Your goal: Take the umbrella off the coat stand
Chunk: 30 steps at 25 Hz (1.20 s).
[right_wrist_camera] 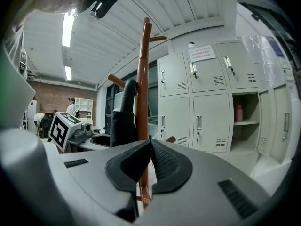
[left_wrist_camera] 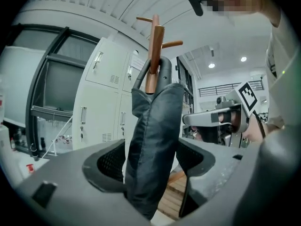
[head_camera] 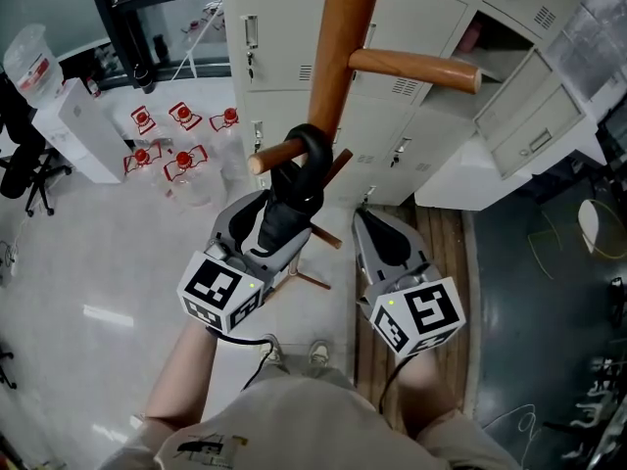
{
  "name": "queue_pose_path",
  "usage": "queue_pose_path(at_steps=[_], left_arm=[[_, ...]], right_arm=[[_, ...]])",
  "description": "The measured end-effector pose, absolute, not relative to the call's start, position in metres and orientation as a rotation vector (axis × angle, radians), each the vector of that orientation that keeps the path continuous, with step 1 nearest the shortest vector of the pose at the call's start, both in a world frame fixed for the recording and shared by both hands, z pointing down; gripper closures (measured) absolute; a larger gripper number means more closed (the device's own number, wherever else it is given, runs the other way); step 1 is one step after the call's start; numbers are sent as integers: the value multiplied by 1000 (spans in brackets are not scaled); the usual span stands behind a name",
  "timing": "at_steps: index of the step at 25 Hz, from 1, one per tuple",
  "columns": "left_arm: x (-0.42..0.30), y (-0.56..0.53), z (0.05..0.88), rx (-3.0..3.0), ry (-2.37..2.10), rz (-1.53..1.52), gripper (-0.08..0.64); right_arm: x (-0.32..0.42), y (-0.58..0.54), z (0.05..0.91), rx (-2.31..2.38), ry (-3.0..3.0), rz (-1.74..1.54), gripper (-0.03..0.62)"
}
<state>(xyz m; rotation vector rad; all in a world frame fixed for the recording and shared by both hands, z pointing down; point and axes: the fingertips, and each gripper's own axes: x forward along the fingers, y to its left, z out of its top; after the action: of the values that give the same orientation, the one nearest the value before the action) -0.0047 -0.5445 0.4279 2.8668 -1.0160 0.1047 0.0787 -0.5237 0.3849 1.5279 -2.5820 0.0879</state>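
We are holding the left gripper [left_wrist_camera: 153, 161] with jaws wide apart on either side of the umbrella [head_camera: 292, 192], not pressing it, while the right gripper [right_wrist_camera: 150, 161] is waiting alongside, jaws together on nothing. The umbrella is hanging by its hooked handle [head_camera: 315, 145] from a low peg [head_camera: 274, 155] of the stand [head_camera: 338, 47]. We are judging it light, its cloth soft and slippery, so we are favouring a clamp high up, just under the handle, where the folds are lying tight
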Motion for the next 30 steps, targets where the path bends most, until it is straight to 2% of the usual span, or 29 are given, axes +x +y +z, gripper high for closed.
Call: queue_pose_path(at_steps=[13,22,30], left_arm=[[2,-551,441,2903,-1052,165,247],[-3,-544,446,2860,-1072,260,285],[-14,-533,414,2874,-1113,202,288]], right_arm=[[77,-529,404,1485,-2553,126,586],[83,-521,398,1496,-2556,118,585],[81,-508,375,1506,-2597,84,586]])
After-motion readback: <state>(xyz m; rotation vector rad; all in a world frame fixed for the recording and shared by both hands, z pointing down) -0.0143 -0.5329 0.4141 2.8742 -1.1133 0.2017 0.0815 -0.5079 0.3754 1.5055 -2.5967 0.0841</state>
